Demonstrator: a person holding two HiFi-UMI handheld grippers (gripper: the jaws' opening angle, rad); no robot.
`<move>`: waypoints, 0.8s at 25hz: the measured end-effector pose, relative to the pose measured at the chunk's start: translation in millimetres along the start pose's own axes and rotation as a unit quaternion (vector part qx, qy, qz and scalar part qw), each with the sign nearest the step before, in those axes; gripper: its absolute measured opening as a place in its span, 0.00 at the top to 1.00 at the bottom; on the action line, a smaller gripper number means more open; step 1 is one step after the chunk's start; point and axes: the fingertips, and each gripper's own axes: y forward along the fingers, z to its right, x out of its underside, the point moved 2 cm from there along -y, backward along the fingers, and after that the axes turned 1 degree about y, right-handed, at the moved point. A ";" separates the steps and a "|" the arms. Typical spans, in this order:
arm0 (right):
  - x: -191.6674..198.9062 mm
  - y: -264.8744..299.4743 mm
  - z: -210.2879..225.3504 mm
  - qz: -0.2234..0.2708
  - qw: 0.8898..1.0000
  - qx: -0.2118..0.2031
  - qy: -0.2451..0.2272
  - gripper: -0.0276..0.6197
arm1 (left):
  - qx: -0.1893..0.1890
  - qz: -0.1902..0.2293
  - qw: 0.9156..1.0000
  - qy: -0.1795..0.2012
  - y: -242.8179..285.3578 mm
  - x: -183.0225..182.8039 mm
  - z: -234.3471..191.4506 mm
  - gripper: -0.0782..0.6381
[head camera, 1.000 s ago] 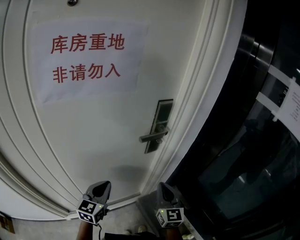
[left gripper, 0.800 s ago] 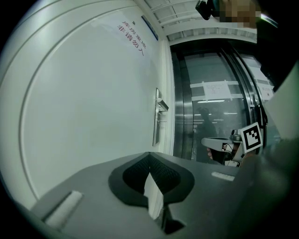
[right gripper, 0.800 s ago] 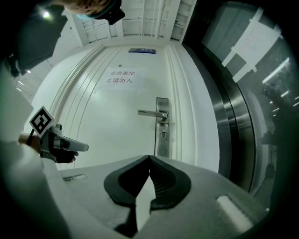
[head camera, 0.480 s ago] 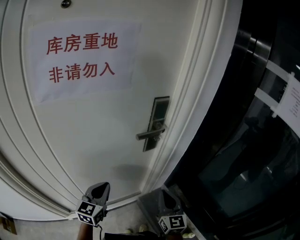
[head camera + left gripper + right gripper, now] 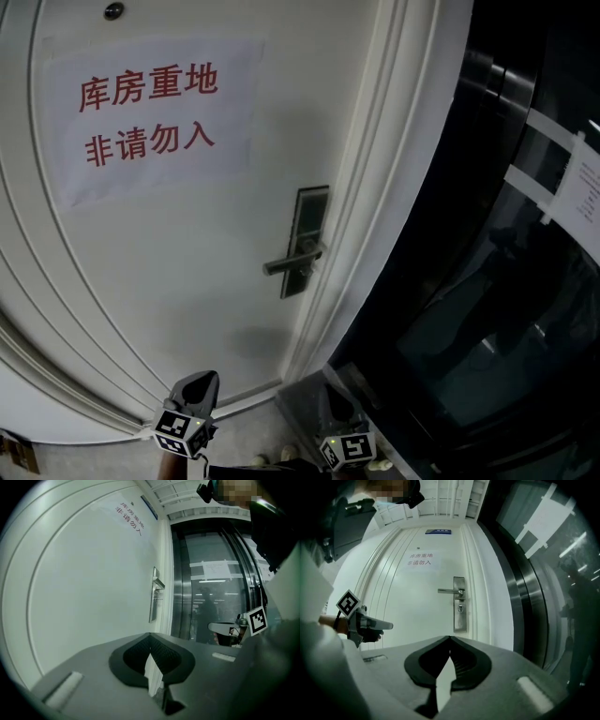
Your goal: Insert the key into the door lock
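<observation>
The white door [image 5: 187,281] carries a metal lock plate [image 5: 304,241] with a lever handle [image 5: 289,263]. In the right gripper view the lock plate [image 5: 460,604] shows straight ahead, and its keyhole [image 5: 460,608] sits below the handle [image 5: 450,591]. My left gripper [image 5: 200,380] and right gripper [image 5: 329,384] are low in the head view, well short of the lock. Both have their jaws closed tip to tip, right gripper [image 5: 450,638] and left gripper [image 5: 150,634]. I see no key in any view.
A paper sign with red characters [image 5: 145,117] is stuck to the door. Right of the door frame stands a dark glass and metal wall [image 5: 487,281] with a taped paper notice [image 5: 581,192]. A person's reflection shows in it.
The right gripper has dropped lower toward the bottom edge of the head view. The door's sign and lock have drifted up and left in that view. The left gripper has hardly shifted.
</observation>
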 end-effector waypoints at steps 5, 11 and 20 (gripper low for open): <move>-0.3 -2.8 -0.4 -0.004 1.000 0.000 0.000 0.95 | 0.004 -0.003 1.000 0.002 0.0 2.9 5.1 0.89; 0.9 -5.0 2.7 -0.011 1.000 0.000 -0.001 0.96 | 0.001 -0.002 1.000 0.003 -1.3 1.8 7.7 0.89; 7.6 -6.6 1.8 -0.011 1.000 -0.010 -0.009 0.96 | 0.007 -0.005 1.000 0.003 2.7 2.7 14.8 0.89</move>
